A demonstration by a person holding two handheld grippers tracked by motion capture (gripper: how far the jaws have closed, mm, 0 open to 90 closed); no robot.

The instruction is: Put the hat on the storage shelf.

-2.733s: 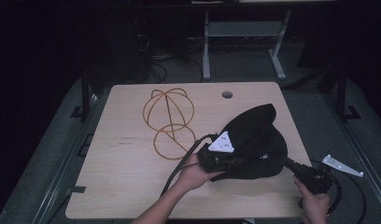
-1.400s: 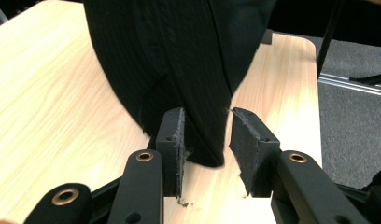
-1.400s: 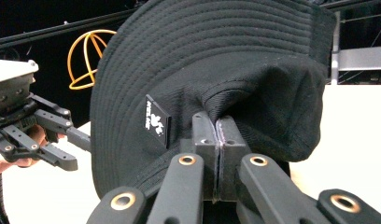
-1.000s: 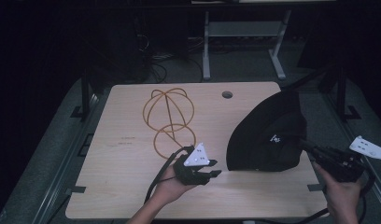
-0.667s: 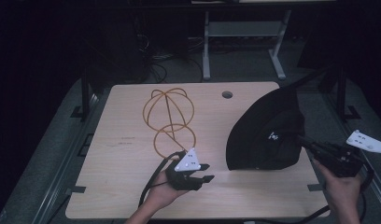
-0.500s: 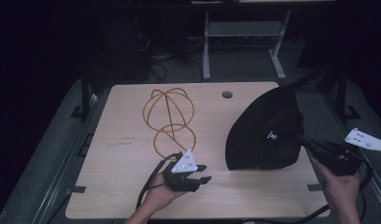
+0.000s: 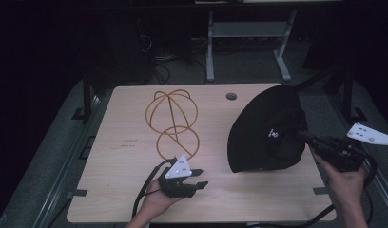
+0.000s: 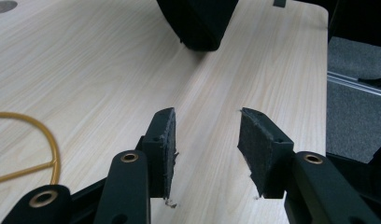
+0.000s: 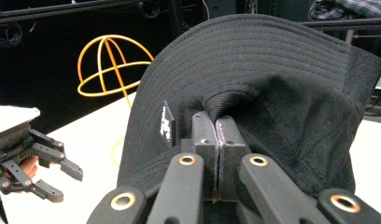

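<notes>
The left gripper [image 7: 198,178] is held low over the near edge of the worktop [image 7: 116,156] in the person's left hand [image 7: 156,202], jaws spread apart with nothing between their pads [image 8: 163,149], pointing rightward. The right gripper [image 7: 304,137] is held at the worktop's right edge by the right hand [image 7: 344,183], its jaws pressed together on a fold of a black hat [image 7: 266,128].

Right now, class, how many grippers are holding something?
1. The right gripper is shut on the black hat at the table's right side. The left gripper is open and holds nothing, near the front edge by the wire stand.
</notes>
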